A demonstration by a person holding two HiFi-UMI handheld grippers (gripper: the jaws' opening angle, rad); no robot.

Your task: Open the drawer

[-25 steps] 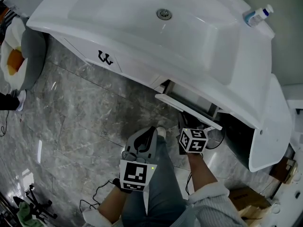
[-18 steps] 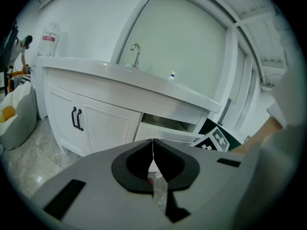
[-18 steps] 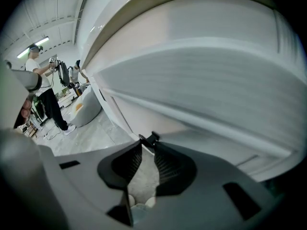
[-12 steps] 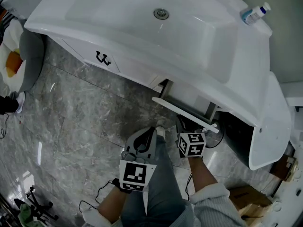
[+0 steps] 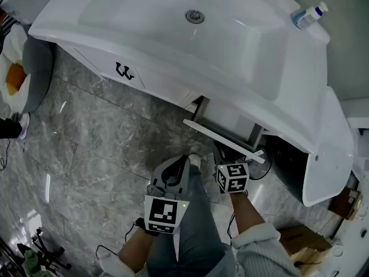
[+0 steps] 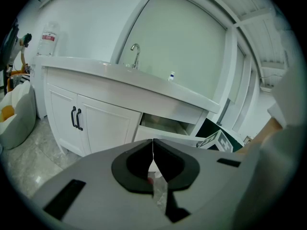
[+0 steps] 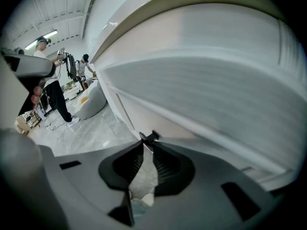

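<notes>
The white vanity drawer [image 5: 222,137] stands partly pulled out under the sink counter [image 5: 173,33]; it also shows in the left gripper view [image 6: 165,124]. My right gripper [image 5: 223,154], under its marker cube [image 5: 233,178], reaches up to the drawer front. In the right gripper view its jaws are closing, and the tips [image 7: 148,143] pinch the small black drawer handle [image 7: 150,137]. My left gripper [image 5: 185,161] hangs beside it to the left, off the vanity, and in the left gripper view it [image 6: 152,150] is shut with nothing between the fingers.
Cabinet doors with black handles [image 5: 124,71] lie left of the drawer. A bottle [image 5: 310,15] stands on the counter's far right. A cushion [image 5: 29,68] sits on the marble floor at left, a cardboard box [image 5: 300,238] at lower right. People [image 7: 53,95] stand far off.
The drawer front has slid a little further out toward me. The right gripper's cube has drawn back with it. The left gripper has kept still.
</notes>
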